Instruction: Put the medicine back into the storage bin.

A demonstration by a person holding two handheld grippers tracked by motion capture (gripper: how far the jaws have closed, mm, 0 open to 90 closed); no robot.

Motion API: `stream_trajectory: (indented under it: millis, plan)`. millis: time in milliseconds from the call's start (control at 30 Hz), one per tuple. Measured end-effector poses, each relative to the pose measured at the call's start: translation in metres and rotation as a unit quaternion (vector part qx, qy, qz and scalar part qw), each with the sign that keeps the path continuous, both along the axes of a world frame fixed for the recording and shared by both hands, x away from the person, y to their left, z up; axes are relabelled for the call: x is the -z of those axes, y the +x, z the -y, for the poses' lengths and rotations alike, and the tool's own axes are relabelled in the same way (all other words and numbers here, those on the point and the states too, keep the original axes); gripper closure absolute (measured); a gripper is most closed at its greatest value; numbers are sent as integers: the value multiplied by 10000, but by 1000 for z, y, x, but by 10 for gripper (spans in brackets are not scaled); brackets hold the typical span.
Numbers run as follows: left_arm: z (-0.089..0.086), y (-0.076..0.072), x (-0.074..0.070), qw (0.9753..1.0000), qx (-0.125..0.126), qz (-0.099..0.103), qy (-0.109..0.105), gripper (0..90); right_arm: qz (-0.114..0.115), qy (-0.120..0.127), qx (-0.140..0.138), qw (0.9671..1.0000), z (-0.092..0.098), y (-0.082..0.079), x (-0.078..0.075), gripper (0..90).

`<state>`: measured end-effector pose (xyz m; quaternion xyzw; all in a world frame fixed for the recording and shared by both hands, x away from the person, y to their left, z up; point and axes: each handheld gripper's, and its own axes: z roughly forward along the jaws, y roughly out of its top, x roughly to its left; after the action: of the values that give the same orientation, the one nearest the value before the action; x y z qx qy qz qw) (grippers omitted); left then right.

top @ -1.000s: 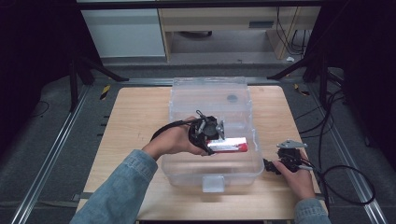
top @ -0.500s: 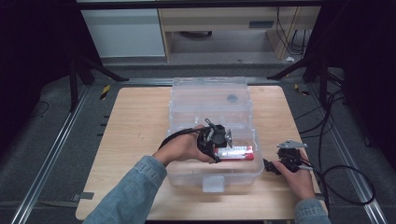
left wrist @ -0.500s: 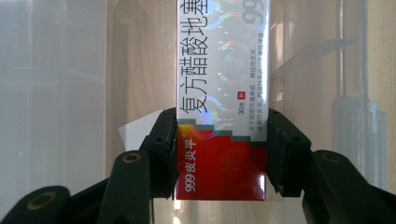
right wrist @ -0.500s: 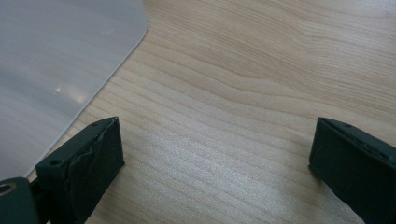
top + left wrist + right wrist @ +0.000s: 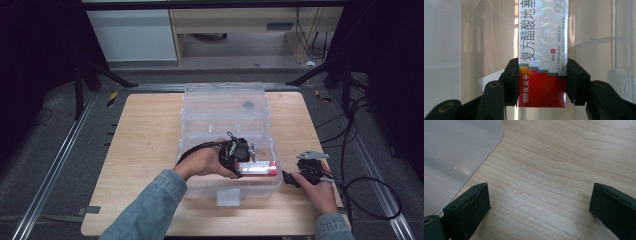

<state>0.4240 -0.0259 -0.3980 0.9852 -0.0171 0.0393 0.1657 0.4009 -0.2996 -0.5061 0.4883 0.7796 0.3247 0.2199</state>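
A red and white medicine box with printed Chinese characters is held inside the clear plastic bin, near its front right corner. My left gripper is shut on the box's red end, a jaw on each side. My right gripper rests low over the wooden table just right of the bin, jaws wide open with nothing between them. A rounded corner of the bin lies at the left in the right gripper view.
The bin's lid section extends toward the back of the table. A white label sits on the bin's front wall. Black cables trail off the table's right side. Bare wood lies left of the bin.
My left gripper has carried the medicine box down and to the right, deeper into the bin's front right part. The right gripper has stayed in place.
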Motion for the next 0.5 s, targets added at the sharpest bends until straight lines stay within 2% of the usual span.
stream_trajectory:
  millis: [500]
  plan:
    - [9, 2, 17, 9998, -13, -111, 135, 511, 2, -2, -4, 10000, 0, 0, 0, 32]
